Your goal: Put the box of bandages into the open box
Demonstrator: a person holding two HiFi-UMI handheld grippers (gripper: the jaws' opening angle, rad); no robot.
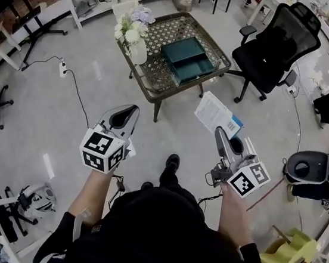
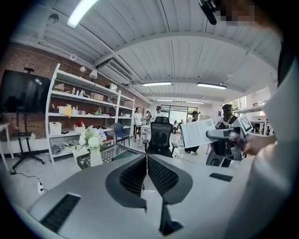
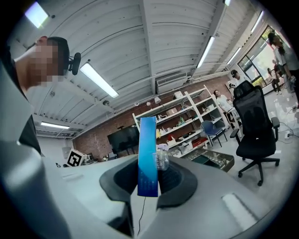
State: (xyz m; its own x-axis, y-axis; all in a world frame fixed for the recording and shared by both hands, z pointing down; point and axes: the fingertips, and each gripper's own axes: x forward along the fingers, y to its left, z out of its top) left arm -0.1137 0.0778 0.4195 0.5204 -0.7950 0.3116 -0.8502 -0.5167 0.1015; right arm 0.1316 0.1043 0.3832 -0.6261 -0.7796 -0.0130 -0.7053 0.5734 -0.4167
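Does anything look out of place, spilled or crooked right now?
Nothing stands out. The box of bandages is clamped in the right tongs, off the floor. The open box lies flat on the table beside an upright vase of flowers.

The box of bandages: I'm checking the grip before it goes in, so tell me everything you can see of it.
The box of bandages is a flat, thin carton, cardboard by its look, with a white printed broad face and a blue narrow edge. The right claw is shut on one end, pads against both broad faces. It holds the carton on edge, sticking out ahead of the claw, in the air above the floor and short of the table.
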